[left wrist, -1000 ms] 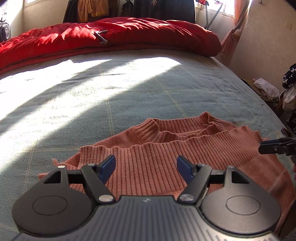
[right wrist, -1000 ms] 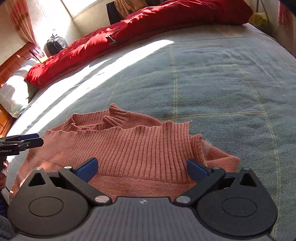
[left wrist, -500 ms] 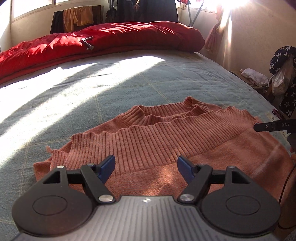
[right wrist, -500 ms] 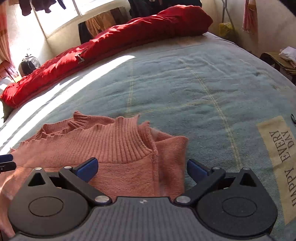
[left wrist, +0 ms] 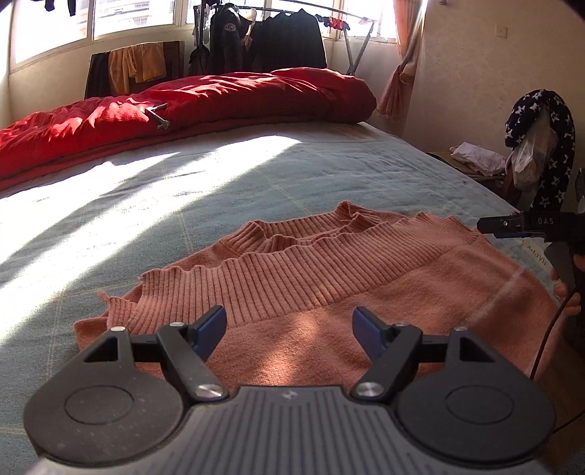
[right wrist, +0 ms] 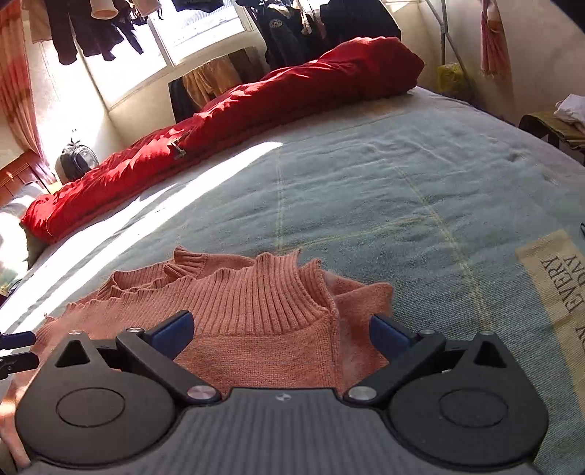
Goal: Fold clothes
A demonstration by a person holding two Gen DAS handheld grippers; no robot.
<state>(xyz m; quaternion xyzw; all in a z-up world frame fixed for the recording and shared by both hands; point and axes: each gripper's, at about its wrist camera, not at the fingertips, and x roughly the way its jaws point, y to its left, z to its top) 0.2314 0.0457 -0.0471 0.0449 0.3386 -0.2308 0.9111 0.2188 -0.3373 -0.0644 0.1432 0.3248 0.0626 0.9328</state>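
A salmon-pink knit sweater (left wrist: 329,285) lies folded on the grey-blue bedspread (left wrist: 219,190), its ribbed hem doubled over toward the ribbed collar. My left gripper (left wrist: 290,330) is open and empty, hovering over the sweater's near left part. My right gripper (right wrist: 280,334) is open and empty over the sweater's right edge (right wrist: 256,310). The right gripper also shows at the right edge of the left wrist view (left wrist: 512,224). The left gripper's tips show at the left edge of the right wrist view (right wrist: 14,347).
A red duvet (left wrist: 190,98) lies rolled along the far side of the bed. Clothes hang on a rack (left wrist: 278,33) by the windows. A chair with a starred scarf (left wrist: 541,146) stands right of the bed. A printed label (right wrist: 552,277) is on the bedspread.
Both grippers have pulled back and tilted up, so more of the room shows. The right gripper has shifted toward the sweater's right edge. The sweater lies still.
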